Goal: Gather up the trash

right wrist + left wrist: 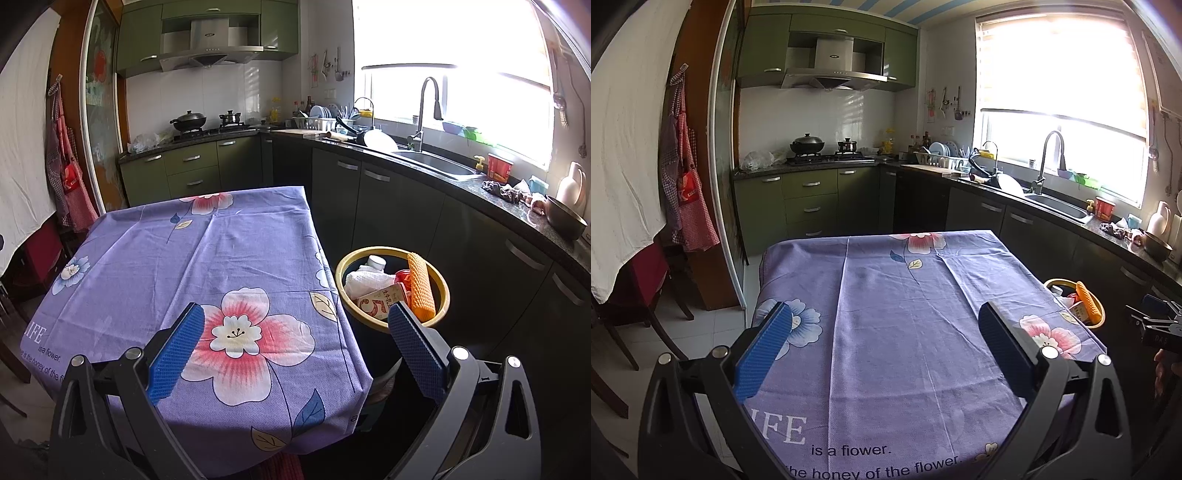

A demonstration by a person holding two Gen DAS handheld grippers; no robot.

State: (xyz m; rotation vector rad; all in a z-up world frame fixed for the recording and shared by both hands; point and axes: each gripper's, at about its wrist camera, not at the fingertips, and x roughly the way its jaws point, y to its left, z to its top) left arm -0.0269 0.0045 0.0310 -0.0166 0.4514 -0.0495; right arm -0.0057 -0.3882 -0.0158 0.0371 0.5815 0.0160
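Left gripper (884, 325): spread apart, empty, over the purple floral cloth (886, 332) on your counter. Right gripper (295, 332): likewise released, holding nothing, at the near right corner. Trash: all in the yellow-rimmed bin (441, 275) right of the counter, including white wad (364, 278), carton (376, 301), orange foam sleeve (421, 286). Risk: the sleeve leans on the rim; your nudge could tip it out.

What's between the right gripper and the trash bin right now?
Nothing. In the right wrist view the open right gripper hangs over the tablecloth corner; only a dark gap separates that from the trash bin.
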